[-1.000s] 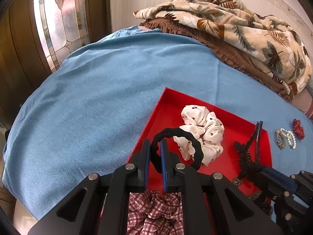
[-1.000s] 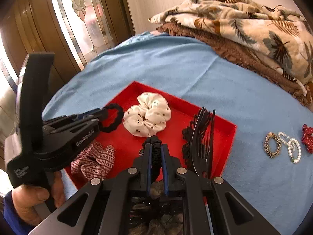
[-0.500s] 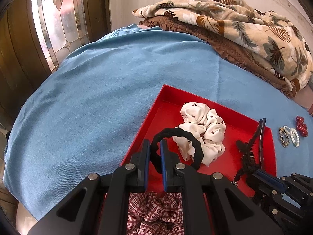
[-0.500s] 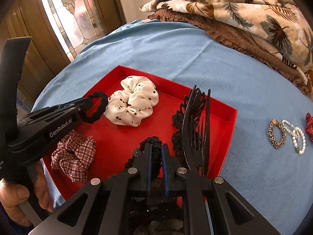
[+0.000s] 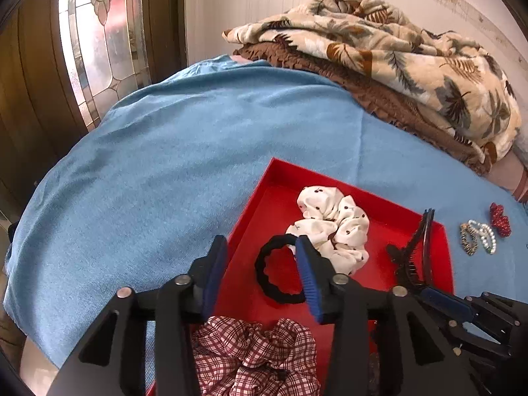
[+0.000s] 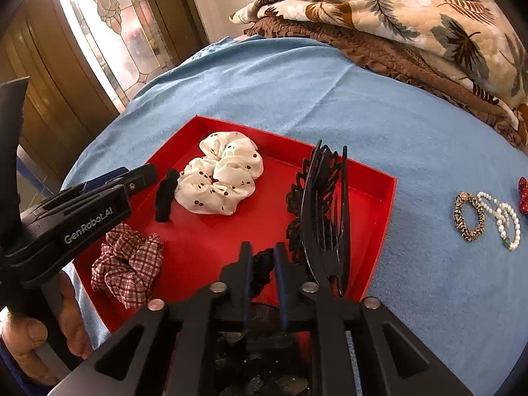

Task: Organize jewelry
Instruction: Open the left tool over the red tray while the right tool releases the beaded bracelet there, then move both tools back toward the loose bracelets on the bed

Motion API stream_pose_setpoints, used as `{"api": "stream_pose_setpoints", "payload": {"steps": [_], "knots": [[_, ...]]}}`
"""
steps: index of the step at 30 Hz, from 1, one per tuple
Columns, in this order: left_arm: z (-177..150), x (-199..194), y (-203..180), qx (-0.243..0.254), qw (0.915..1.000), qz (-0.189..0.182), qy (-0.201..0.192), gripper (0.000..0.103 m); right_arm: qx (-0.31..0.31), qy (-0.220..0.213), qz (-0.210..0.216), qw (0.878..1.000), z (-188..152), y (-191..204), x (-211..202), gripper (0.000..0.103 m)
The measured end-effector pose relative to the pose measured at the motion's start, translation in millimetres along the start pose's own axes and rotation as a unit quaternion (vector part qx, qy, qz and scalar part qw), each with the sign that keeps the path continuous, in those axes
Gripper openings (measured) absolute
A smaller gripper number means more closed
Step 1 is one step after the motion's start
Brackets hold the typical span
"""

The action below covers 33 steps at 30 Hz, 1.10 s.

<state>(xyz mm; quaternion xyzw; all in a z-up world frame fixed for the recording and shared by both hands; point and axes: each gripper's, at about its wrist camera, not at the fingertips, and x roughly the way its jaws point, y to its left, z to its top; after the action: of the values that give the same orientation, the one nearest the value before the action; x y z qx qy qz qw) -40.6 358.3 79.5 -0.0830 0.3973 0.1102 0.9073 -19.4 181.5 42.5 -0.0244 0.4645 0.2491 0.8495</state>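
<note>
1. Changed since a second ago: left hand-held gripper [image 5: 262, 277], then pinched on the black hair tie [image 5: 279, 269], now opening, pads clear of the tie; tie dropped onto the red tray [image 5: 260, 198], just beside the white dotted scrunchie [image 5: 333, 231].
2. Likewise the right hand-held gripper [image 6: 263, 265]: jaws opening, with the black lace scrunchie [image 6: 262, 272] between them, low over the tray's near edge; pads apparently no longer pressing.
3. Risk: tie standing on edge in the right view, leaning near the left gripper's right pad; likely to snag on that pad and lift out on withdrawal.
4. Risk: lace scrunchie clinging to the ribbed pads, then dragged over the near rim onto the blue cloth [image 6: 330, 99].
5. Risk: black comb clip [image 6: 325, 204] upright just beside the right gripper; easily knocked over or out by a sideways pull-back.
6. Remaining outside on the cloth: leopard bracelet [image 6: 468, 217], pearl bracelet [image 6: 501, 217], red piece [image 6: 523, 194]; small and slippery, prone to a missed pinch.
</note>
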Motion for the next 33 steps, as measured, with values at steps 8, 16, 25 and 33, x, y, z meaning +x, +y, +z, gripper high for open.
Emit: {"api": "stream_pose_setpoints", "payload": {"steps": [8, 16, 25, 33], "knots": [[-2.3, -5.3, 10.2, -0.015, 0.9999, -0.003, -0.005, 0.049, 0.009, -0.022, 0.011, 1.0, 0.7, -0.9, -18.8, 0.042], [-8.5, -9.2, 19.7, -0.026, 0.9996, 0.007, -0.004, 0.051, 0.023, -0.074, 0.014, 0.997, -5.6, -26.8, -76.4, 0.059], [-14.5, -18.1, 14.7, -0.026, 0.9996, 0.002, -0.01, 0.052, 0.093, -0.081, -0.073, 0.99, -61.1, -141.6, -138.5, 0.062], [-26.5, -54.0, -30.5, 0.029, 0.9973, -0.003, -0.068, 0.052, 0.19, -0.077, -0.148, 0.968, -120.3, -252.7, -188.7, 0.062]]}}
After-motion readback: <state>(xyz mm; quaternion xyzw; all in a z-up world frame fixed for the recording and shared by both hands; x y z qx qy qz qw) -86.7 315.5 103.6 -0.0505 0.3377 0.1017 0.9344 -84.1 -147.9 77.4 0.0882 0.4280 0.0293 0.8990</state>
